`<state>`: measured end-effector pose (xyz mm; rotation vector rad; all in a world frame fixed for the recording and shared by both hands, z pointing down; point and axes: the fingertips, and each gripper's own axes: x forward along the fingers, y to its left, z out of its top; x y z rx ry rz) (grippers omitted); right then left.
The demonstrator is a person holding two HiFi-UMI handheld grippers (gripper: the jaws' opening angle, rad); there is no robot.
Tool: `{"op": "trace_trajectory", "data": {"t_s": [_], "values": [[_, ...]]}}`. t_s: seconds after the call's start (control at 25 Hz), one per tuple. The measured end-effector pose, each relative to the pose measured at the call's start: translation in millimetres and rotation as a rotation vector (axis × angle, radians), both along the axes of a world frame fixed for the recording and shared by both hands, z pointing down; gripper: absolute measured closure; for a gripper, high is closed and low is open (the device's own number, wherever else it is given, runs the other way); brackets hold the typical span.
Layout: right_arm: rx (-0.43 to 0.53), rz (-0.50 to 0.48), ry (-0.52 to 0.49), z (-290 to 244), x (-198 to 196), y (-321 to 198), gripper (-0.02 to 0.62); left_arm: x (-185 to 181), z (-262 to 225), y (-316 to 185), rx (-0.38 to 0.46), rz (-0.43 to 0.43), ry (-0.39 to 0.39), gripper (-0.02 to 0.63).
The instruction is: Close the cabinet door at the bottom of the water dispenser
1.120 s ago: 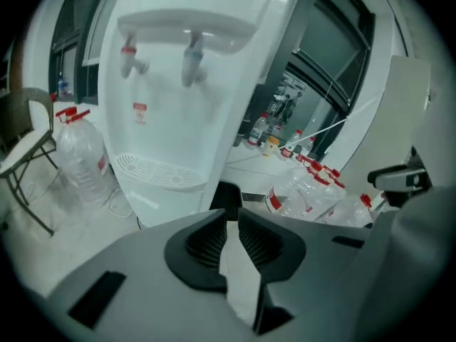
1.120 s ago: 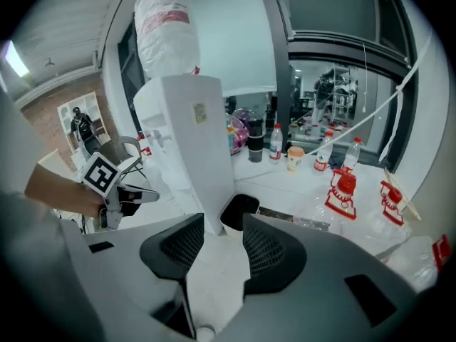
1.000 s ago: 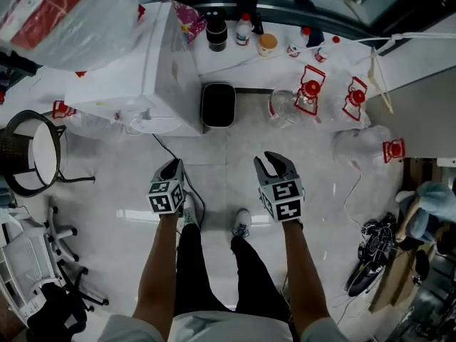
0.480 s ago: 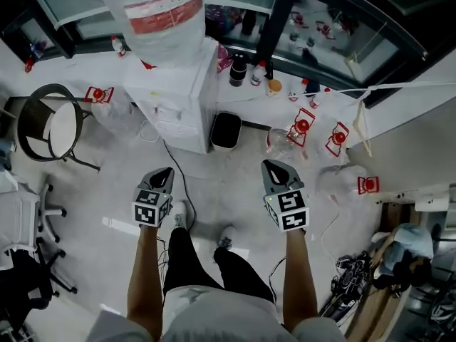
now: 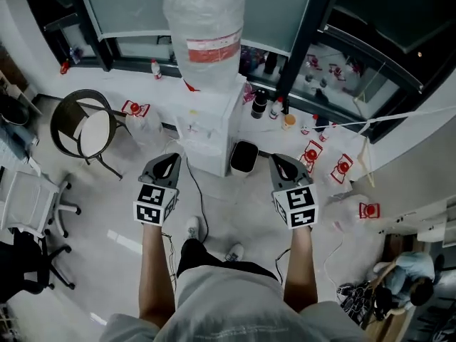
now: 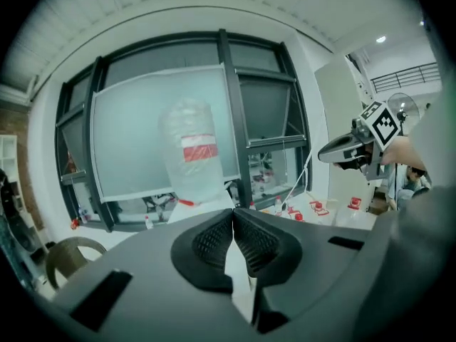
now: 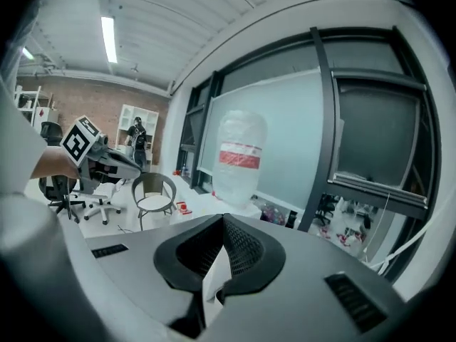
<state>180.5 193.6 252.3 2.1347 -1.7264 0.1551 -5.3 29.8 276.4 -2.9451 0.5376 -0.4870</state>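
Note:
The white water dispenser (image 5: 211,130) stands by the window with a large clear bottle (image 5: 206,34) on top. From this steep angle its lower front and cabinet door are hidden. My left gripper (image 5: 165,164) and right gripper (image 5: 282,164) are held up side by side, short of the dispenser and touching nothing. Both are shut with nothing between the pads. In the left gripper view the jaws (image 6: 233,216) meet below the bottle (image 6: 191,155), and the right gripper (image 6: 349,148) shows at the right. In the right gripper view the shut jaws (image 7: 222,219) point toward the bottle (image 7: 239,159).
A black bin (image 5: 244,157) stands against the dispenser's right side. Clear jugs with red labels (image 5: 312,152) lie right of it. A round chair (image 5: 85,130) and an office chair (image 5: 32,198) stand at the left. A cable (image 5: 201,201) runs across the floor by my feet.
Both grippers have risen and the view has pulled back from the dispenser, which now shows whole. The right jaws, spread a second ago, have shut; the left jaws also closed.

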Motion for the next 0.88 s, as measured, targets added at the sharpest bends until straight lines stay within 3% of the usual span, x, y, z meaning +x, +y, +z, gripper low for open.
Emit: {"op": "trace_trajectory", "data": {"t_s": [0.52,0.88], "values": [[0.18,-0.157,0.125,-123,-53,-29,0.568,-30,-136,35,0.219,0.048,0.095,0.584],[0.156,-0.271,0.117,-131,-81,-34,0.568,-26,-163,55,0.292,0.065,0.108,0.584]]}}
